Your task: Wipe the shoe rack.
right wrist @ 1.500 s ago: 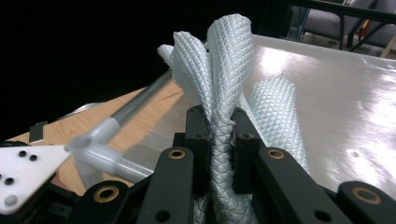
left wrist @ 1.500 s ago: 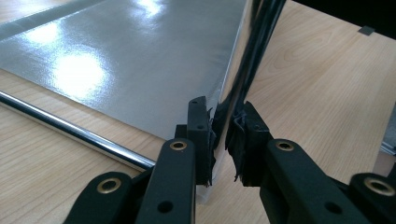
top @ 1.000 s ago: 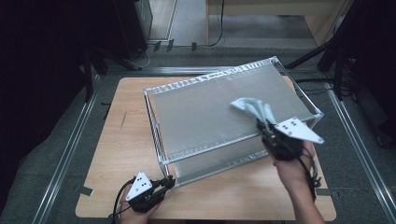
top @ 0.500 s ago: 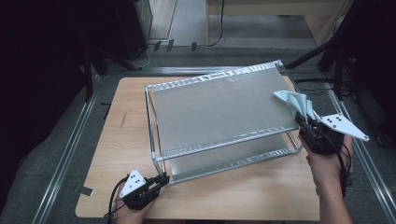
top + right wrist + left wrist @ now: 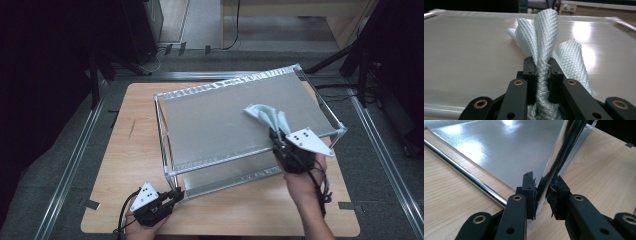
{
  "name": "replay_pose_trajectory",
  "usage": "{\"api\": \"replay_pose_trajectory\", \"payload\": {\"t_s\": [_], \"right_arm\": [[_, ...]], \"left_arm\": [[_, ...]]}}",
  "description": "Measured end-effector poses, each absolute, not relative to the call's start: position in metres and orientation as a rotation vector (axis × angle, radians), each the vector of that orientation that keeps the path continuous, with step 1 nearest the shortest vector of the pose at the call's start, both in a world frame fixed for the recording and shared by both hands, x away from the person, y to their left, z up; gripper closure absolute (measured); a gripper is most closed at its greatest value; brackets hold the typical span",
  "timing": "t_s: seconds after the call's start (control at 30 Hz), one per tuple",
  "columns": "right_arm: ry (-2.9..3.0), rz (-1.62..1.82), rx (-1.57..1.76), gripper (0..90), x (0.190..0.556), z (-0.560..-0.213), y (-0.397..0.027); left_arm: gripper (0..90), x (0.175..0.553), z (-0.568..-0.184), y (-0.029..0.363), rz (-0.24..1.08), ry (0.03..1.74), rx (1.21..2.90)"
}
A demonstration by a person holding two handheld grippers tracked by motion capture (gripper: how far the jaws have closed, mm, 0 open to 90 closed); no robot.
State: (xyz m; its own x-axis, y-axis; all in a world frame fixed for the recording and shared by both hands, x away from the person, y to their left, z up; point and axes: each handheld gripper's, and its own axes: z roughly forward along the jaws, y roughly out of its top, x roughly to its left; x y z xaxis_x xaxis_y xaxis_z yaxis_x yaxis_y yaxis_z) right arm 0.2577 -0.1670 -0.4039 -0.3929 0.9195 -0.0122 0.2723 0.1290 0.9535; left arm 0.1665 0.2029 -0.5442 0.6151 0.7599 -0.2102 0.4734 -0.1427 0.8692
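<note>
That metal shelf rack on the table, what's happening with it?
A person is wiping the rack's top shelf with a pale quilted cloth clamped in the right gripper. The left gripper steadies the rack at its near corner post; its jaws have just been opening slightly, the post between them.

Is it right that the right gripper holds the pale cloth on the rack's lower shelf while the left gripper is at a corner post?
Not quite: the right gripper holds the cloth on the rack's top shelf, not the lower one, as the high view shows. The left gripper is indeed at the corner post.
</note>
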Motion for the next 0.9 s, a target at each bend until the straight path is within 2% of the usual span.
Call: {"api": "replay_pose_trajectory", "payload": {"t_s": [0.17,0.5,0.7,0.9], "right_arm": [[1.865,1.339,1.053,81.8,0.237,-0.405,-0.114],[2.016,1.451,0.896,81.8,0.202,-0.404,-0.036],[2.033,1.466,0.853,82.1,0.204,-0.403,-0.038],[1.918,1.396,0.950,82.1,0.220,-0.404,-0.088]], "left_arm": [[77.0,0.163,-0.544,0.192,0.335,0.970,1.813],[77.3,0.161,-0.545,0.181,0.328,0.931,1.836],[78.7,0.159,-0.543,0.179,0.380,0.919,1.865],[78.9,0.160,-0.543,0.180,0.377,0.912,1.872]]}}
